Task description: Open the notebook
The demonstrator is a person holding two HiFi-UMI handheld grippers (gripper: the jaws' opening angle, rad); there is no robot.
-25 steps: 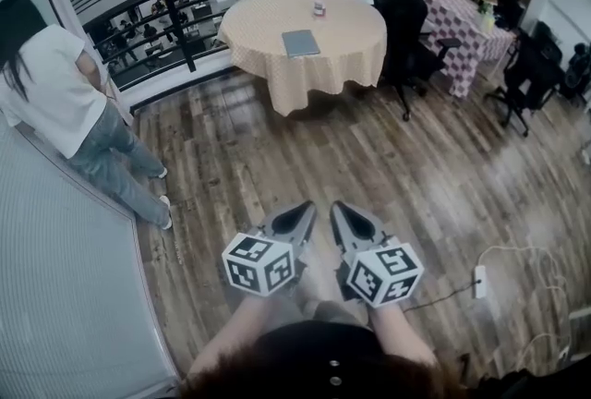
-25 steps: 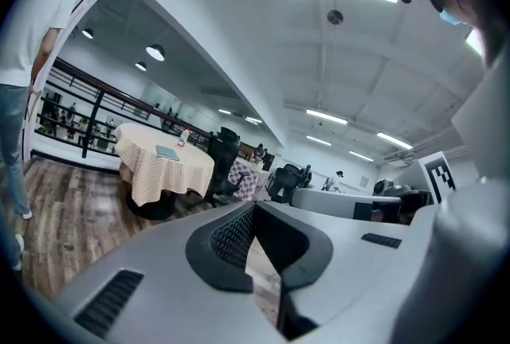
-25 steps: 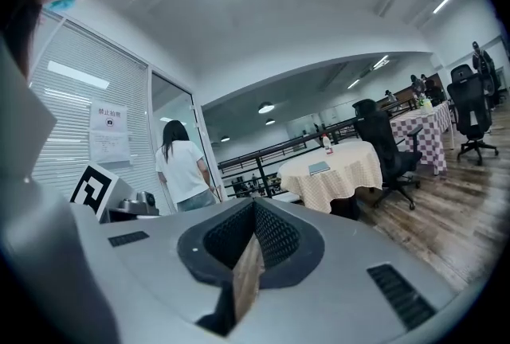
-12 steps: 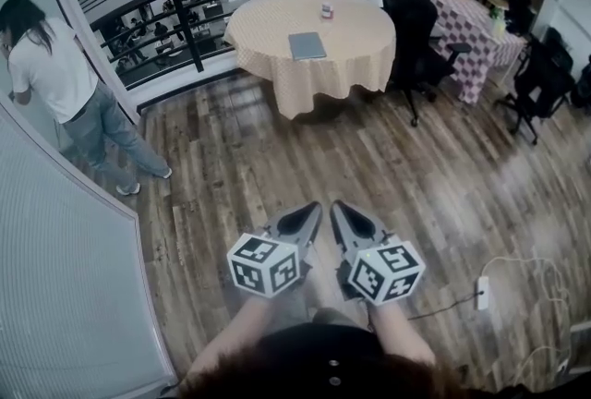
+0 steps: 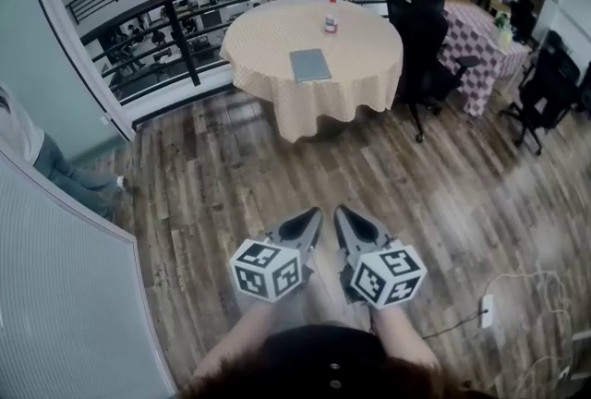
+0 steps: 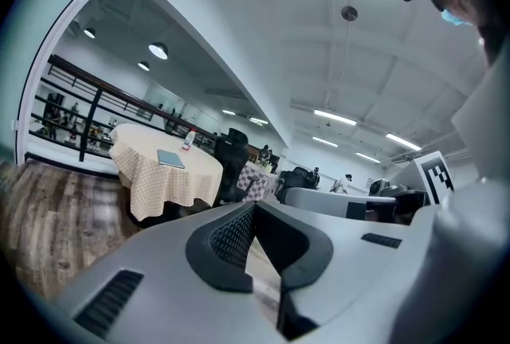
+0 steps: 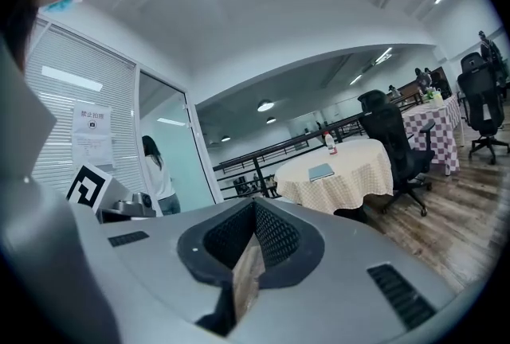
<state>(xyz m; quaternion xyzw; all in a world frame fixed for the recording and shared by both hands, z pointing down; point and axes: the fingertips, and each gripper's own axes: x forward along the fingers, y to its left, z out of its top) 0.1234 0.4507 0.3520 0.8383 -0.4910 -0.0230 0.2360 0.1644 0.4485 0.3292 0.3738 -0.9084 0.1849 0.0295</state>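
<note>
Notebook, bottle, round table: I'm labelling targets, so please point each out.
notebook (image 5: 310, 65), head view, middle of its cover.
bottle (image 5: 331, 22), head view, its body.
round table (image 5: 263, 42), head view, bare cloth left of the notebook.

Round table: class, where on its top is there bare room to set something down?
Bare cloth on the round table lies left of the notebook out to the rim, and between notebook and right rim. The bottle takes the far edge; a black chair crowds the right side.
</note>
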